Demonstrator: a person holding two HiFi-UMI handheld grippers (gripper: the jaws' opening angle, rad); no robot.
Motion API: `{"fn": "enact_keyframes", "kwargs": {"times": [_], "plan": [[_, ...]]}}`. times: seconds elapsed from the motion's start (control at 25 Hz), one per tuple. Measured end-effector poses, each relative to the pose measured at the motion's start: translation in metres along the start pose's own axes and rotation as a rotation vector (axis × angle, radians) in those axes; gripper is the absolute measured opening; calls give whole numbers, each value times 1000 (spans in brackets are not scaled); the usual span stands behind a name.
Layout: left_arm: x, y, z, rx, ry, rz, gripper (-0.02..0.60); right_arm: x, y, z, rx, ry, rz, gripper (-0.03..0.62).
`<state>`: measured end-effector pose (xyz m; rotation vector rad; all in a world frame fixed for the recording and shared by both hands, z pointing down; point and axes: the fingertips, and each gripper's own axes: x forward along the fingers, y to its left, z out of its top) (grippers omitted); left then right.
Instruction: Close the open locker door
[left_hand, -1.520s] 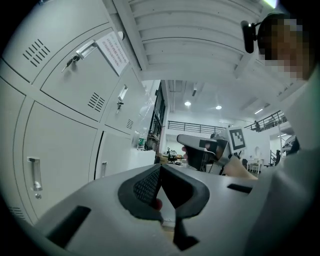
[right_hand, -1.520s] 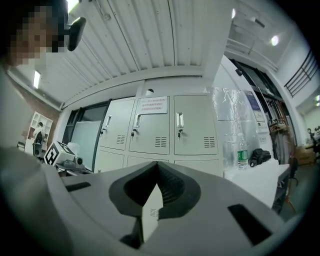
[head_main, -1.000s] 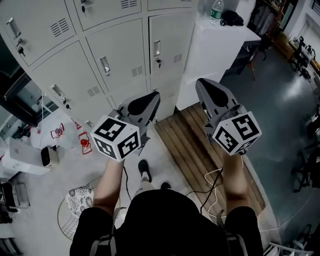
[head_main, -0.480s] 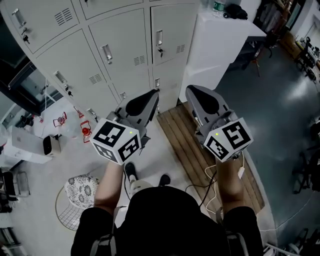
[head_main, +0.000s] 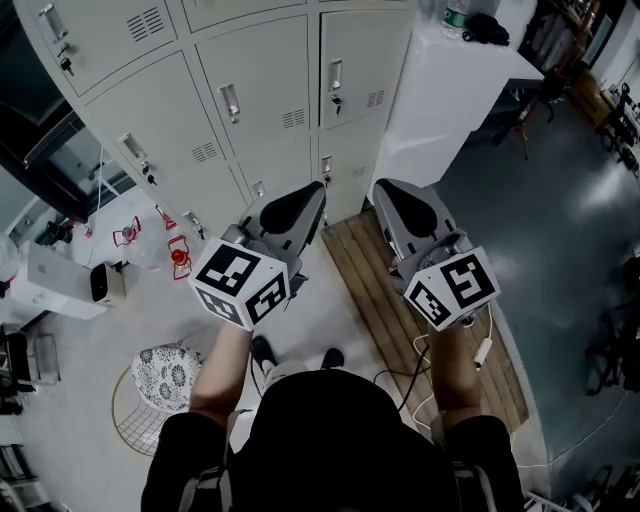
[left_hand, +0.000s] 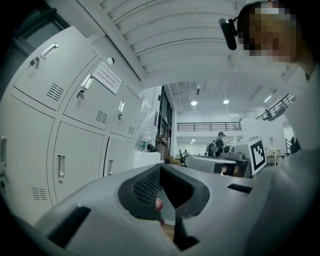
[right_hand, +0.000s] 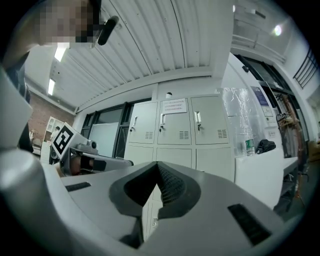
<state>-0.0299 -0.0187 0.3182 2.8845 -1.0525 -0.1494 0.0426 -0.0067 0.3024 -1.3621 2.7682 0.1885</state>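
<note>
A bank of pale grey lockers (head_main: 260, 90) with metal handles fills the top of the head view, and every door that shows there looks closed; I cannot pick out an open one. My left gripper (head_main: 316, 190) and right gripper (head_main: 382, 192) are held side by side, pointing toward the lowest locker row and apart from it. Both are shut with nothing between the jaws. In the left gripper view the left gripper (left_hand: 161, 167) has the lockers (left_hand: 75, 145) to its left. In the right gripper view the lockers (right_hand: 175, 130) stand straight beyond the right gripper (right_hand: 158, 165).
A tall white cabinet (head_main: 440, 90) stands right of the lockers with a bottle (head_main: 455, 15) on top. A wooden slatted board (head_main: 400, 320) lies on the floor under the right gripper. A patterned stool (head_main: 160, 375), red items (head_main: 178, 258) and a white box (head_main: 60, 285) sit at left.
The lockers have slid lower and nearer in the head view. The right gripper has drawn leftward, closer to the left one. Both stay shut.
</note>
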Motion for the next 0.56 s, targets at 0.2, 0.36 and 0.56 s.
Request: {"fn": "enact_keyframes", "kwargs": {"times": [0.2, 0.36, 0.56], "plan": [[0, 4, 2, 6, 0, -7, 17, 2, -1, 2, -16, 1, -19, 5], [0, 5, 3, 7, 0, -13, 17, 4, -2, 3, -19, 2, -28, 5], [2, 7, 3, 6, 0, -18, 17, 6, -2, 2, -24, 3, -31, 5]]}}
